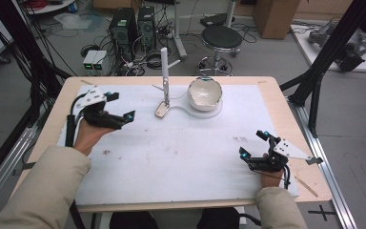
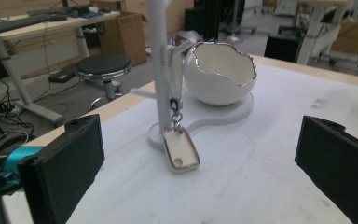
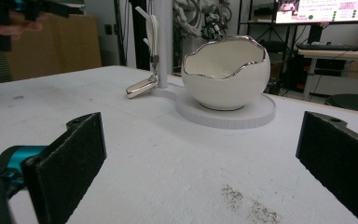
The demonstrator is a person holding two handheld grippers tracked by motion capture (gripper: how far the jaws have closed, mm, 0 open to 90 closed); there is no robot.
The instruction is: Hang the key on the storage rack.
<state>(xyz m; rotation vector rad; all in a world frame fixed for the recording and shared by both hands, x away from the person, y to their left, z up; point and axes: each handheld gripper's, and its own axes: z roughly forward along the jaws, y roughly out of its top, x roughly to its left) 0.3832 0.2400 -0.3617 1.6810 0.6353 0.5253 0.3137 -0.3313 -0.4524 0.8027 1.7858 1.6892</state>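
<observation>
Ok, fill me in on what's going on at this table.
A person holds a claw in each hand over a white mat. The left claw is open and holds nothing; it points toward a key fob that hangs by its strap from a hook on a white stand, its lower end resting on the mat. Beside it, an eggshell-shaped bowl sits on the stand's round base. The right claw is open and holds nothing, near the mat's right edge.

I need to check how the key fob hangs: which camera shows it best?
The left gripper view: the key fob is close, facing the camera, hanging by its strap from the white stand. The right gripper view shows it small and edge-on; the high view shows it tiny from above.
</observation>
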